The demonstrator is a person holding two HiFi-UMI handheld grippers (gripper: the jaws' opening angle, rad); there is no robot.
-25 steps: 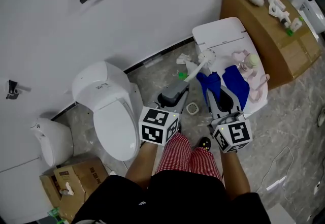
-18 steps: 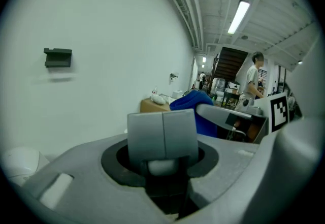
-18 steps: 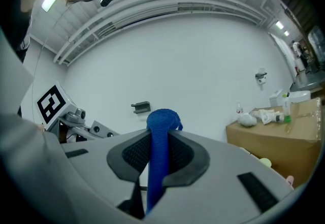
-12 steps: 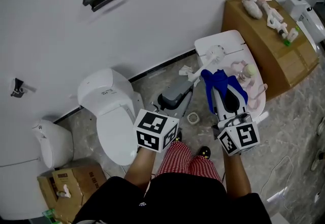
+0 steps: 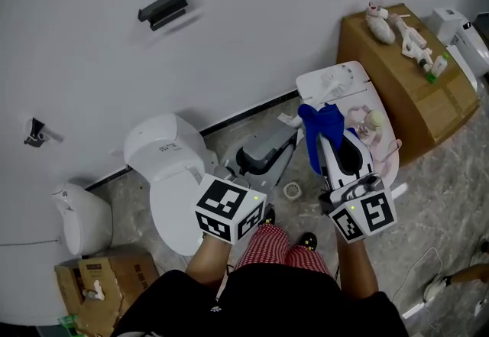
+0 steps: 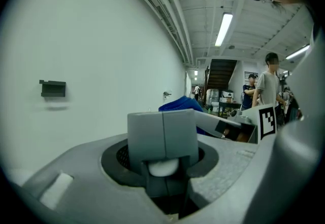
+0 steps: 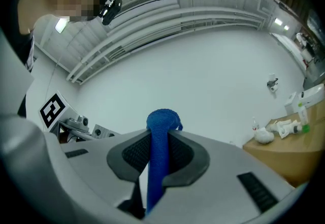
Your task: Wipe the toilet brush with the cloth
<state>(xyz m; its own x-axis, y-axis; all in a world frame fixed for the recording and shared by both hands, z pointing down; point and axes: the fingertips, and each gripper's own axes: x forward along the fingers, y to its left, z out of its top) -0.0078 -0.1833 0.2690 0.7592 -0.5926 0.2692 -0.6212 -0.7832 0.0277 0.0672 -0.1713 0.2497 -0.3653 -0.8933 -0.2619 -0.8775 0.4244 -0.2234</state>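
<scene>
In the head view my left gripper (image 5: 284, 138) points up and right, shut on the white handle of the toilet brush (image 5: 293, 120); the brush head is hard to make out against the white stand behind it. The left gripper view shows the handle (image 6: 163, 167) pinched under the closed grey fingertips (image 6: 162, 134). My right gripper (image 5: 321, 143) stands just to the right, shut on a blue cloth (image 5: 322, 121) that bunches over its tips. From the right gripper view the cloth (image 7: 160, 152) runs up between the jaws. Cloth and brush are close together.
A white toilet (image 5: 172, 167) stands to the left, a white bin (image 5: 76, 213) beyond it. Behind the grippers are a white stand (image 5: 353, 72) and a brown box (image 5: 401, 79) carrying toys. A tape roll (image 5: 291, 191) lies on the floor. People (image 6: 266, 83) stand far off.
Both grippers have risen toward the camera with the brush and the cloth still held. The cloth now sits higher, against the white stand.
</scene>
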